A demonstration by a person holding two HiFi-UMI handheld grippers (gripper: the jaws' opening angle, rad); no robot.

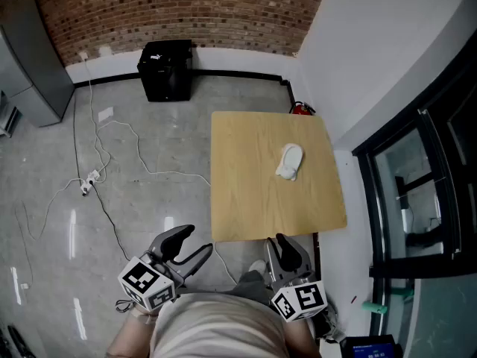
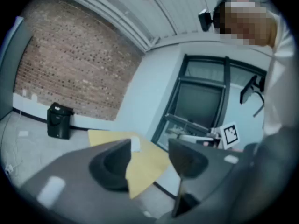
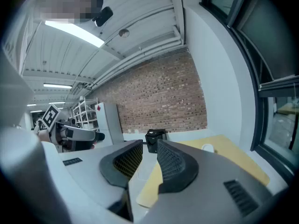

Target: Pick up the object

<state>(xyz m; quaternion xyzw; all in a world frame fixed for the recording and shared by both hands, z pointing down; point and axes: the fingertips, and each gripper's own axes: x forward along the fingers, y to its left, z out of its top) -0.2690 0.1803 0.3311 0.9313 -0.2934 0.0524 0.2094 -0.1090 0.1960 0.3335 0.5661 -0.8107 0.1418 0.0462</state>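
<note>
Object to lift: a small white lump [image 1: 290, 161], rounded and somewhat longer than wide, sits right of centre on our wooden counter [image 1: 246, 200], its long axis running roughly away from us. It lies ahead of both grippers and well apart from them. It is nearer our right gripper [image 1: 287, 250], whose jaws are drawn almost together on nothing, while our left gripper [image 1: 190, 246] holds its jaws slightly apart, also empty.

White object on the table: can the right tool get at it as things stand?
Probably yes: the white object lies alone on the table, with nothing between it and the right tool near the table's edge.
</note>
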